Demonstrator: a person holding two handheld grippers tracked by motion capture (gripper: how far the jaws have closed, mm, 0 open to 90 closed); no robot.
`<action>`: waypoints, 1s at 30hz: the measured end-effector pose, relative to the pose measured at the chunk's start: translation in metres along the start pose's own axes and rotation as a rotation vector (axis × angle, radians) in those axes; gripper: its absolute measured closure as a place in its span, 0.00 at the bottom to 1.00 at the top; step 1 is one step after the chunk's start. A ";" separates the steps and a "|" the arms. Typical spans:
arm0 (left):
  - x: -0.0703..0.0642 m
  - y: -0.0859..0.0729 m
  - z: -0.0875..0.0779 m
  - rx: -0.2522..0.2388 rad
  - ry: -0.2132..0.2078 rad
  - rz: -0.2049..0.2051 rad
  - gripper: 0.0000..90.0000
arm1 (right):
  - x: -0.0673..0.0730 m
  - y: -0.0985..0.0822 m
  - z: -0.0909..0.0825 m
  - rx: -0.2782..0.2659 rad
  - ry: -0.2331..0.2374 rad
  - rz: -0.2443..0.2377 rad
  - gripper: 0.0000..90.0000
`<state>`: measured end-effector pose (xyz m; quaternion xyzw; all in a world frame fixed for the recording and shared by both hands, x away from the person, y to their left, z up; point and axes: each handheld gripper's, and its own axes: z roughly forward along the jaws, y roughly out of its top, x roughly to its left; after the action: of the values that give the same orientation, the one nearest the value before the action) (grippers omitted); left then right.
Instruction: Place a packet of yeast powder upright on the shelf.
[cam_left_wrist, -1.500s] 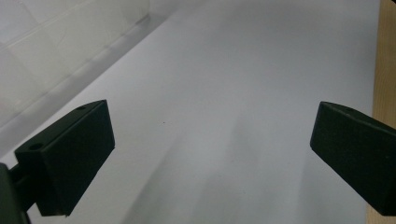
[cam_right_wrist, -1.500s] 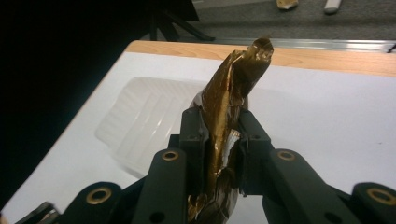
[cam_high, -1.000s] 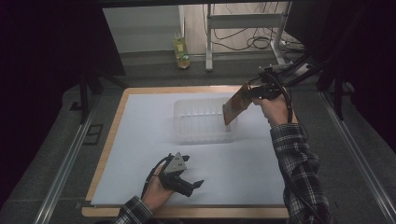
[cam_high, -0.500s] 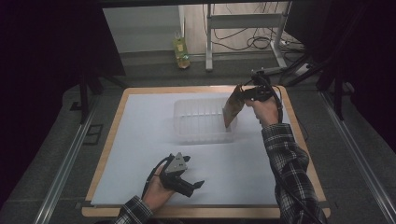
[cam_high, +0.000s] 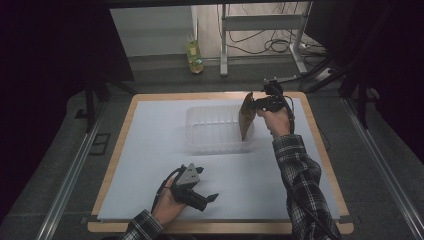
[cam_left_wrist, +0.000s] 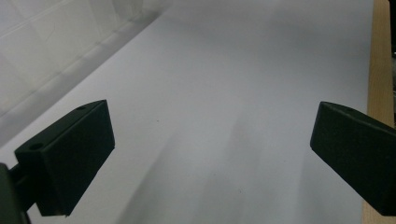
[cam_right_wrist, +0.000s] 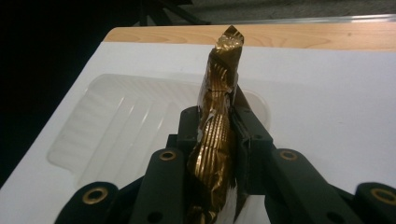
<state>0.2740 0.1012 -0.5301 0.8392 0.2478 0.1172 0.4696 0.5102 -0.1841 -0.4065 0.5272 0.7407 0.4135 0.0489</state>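
The right claw (cam_high: 261, 103), squeezed tight on the shiny gold bag (cam_high: 246, 117), has moved it over the right end of the clear tray (cam_high: 212, 131) near the tabletop's far edge, likely to drop it in, while the left claw (cam_high: 202, 198) rests wide open by the near edge.

Crinkled gold-brown foil packet (cam_high: 245, 116), upright on edge, pinched in right tongs (cam_high: 254, 104) over right end of clear ribbed plastic tray (cam_high: 215, 127).
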 end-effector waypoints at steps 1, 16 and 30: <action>0.000 0.000 0.000 0.000 0.001 0.001 0.00 | -0.001 0.000 -0.001 -0.001 0.000 0.000 0.82; 0.002 -0.001 0.000 0.006 0.009 -0.002 0.00 | 0.006 -0.003 -0.004 0.006 -0.016 -0.076 0.53; 0.002 -0.001 -0.001 0.003 0.008 -0.005 0.00 | 0.014 -0.012 -0.012 -0.019 0.018 -0.174 0.30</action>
<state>0.2752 0.1033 -0.5308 0.8389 0.2520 0.1191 0.4675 0.4888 -0.1803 -0.4012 0.4569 0.7801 0.4193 0.0829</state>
